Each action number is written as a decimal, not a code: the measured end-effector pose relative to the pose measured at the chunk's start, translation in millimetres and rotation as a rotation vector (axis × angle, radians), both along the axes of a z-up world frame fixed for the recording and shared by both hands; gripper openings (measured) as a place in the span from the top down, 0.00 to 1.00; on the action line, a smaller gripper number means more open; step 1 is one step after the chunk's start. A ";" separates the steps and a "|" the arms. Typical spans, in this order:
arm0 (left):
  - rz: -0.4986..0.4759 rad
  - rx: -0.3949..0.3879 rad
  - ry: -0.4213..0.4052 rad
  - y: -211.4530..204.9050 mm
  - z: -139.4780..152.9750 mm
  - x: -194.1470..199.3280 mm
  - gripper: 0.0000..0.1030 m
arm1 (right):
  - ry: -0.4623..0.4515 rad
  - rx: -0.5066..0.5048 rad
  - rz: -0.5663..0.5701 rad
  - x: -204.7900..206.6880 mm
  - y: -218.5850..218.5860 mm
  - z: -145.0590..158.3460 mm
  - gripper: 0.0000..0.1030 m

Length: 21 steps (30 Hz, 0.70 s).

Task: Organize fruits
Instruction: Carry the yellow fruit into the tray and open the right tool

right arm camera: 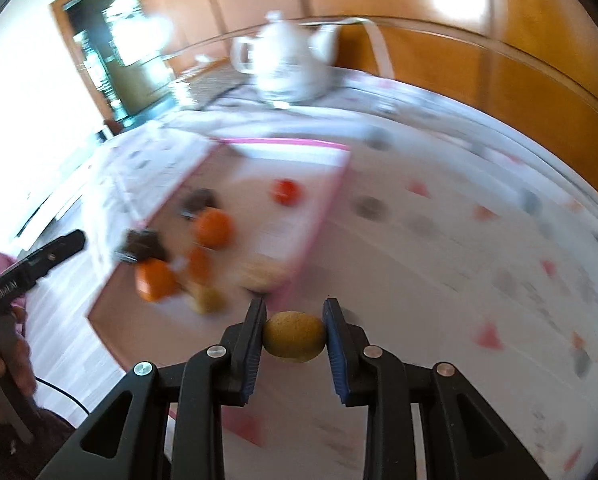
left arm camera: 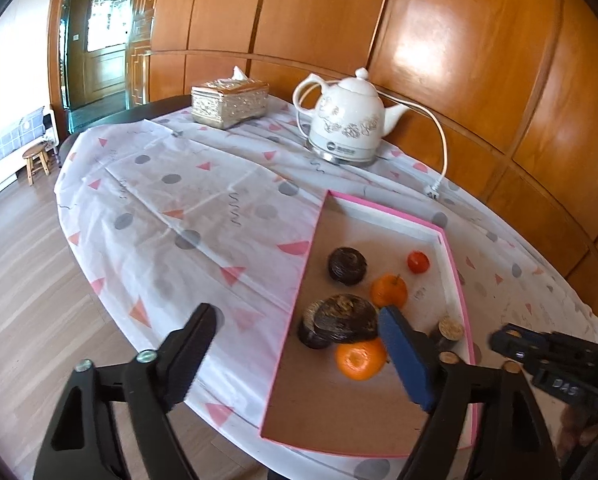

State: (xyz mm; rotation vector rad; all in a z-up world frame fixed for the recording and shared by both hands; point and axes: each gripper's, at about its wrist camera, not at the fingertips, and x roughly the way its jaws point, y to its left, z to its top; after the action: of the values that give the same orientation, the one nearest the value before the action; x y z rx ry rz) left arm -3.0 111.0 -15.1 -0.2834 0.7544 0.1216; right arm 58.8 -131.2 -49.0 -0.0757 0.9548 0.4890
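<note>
A pink-rimmed tray (left arm camera: 379,210) lies on the table. In it are two oranges (left arm camera: 359,360), a small red fruit (left arm camera: 418,262), dark round pieces (left arm camera: 347,265) and a small brown fruit (left arm camera: 451,327). My left gripper (left arm camera: 297,314) hangs open above the tray's near left edge, nothing pressed between its pads. My right gripper (right arm camera: 295,316) is shut on a yellow-brown oval fruit (right arm camera: 294,338), held over the tablecloth just right of the tray (right arm camera: 283,141). The right wrist view is blurred. The right gripper (left arm camera: 503,338) also shows at the left wrist view's right edge.
A white patterned kettle (left arm camera: 349,120) on its base and a silver tissue box (left arm camera: 230,104) stand at the back of the table. The kettle's cord and plug (left arm camera: 433,192) lie behind the tray. Wooden wall panels stand behind. A small stool (left arm camera: 37,160) stands on the floor at left.
</note>
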 end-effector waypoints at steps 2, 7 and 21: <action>0.004 0.003 -0.007 2.6 2.4 -1.3 0.14 | -0.007 -0.007 0.021 6.0 25.1 -0.4 0.72; 0.007 0.011 -0.019 5.4 5.1 -1.7 0.09 | -0.003 -0.058 0.033 24.3 66.8 -9.3 0.72; 0.016 -0.006 -0.022 7.8 -1.0 -3.2 0.07 | -0.049 0.051 0.020 10.0 52.1 -7.5 0.72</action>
State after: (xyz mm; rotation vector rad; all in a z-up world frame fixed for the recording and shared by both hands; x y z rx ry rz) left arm -6.2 118.8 -16.1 -0.2956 0.7314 0.1311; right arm 68.8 -79.1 -56.5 -0.0513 0.8936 0.5273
